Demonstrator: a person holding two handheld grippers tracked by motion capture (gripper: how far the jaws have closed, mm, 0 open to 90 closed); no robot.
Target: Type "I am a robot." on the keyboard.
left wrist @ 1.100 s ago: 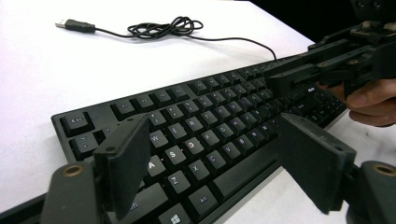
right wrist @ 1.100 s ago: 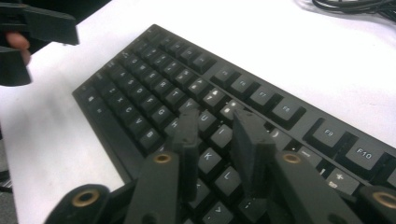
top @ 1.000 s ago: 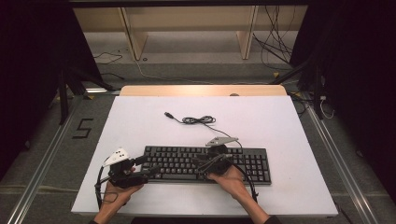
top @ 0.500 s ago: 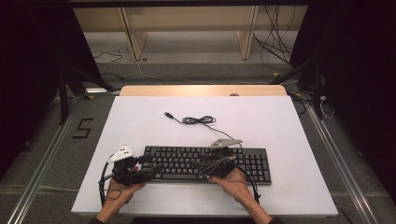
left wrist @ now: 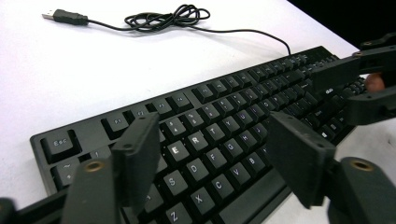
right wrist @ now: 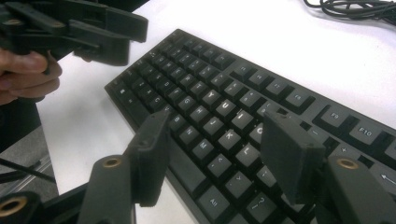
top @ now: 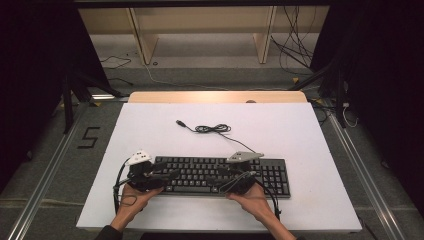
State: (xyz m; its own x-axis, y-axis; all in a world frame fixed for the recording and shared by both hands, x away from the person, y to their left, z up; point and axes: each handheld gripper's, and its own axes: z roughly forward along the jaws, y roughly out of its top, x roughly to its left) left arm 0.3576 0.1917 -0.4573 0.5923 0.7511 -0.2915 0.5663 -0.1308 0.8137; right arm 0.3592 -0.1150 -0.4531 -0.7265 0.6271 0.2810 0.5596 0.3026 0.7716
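Observation:
A black keyboard (top: 260,172) lies across the near part of the white table (top: 150,125). Its cable (top: 214,129) is coiled behind it and ends in a USB plug (top: 181,122). My left gripper (top: 167,176) hovers over the keyboard's left end, open; its jaws have just been closing a little, with nothing held between them. In the left gripper view the left gripper (left wrist: 215,140) frames the letter keys (left wrist: 196,140). My right gripper (top: 223,179) is over the middle keys, open; its jaws have just been opening and hold nothing. In the right gripper view the right gripper (right wrist: 215,140) is above the keys.
A wooden strip (top: 215,96) edges the table's far side. Beyond it stand a wooden frame (top: 200,30) and loose floor cables (top: 295,55). Metal rails (top: 45,175) run along both sides of the table.
My left gripper has slid right onto the keyboard's left end. The right hand has stayed in place and its jaws stand wider apart.

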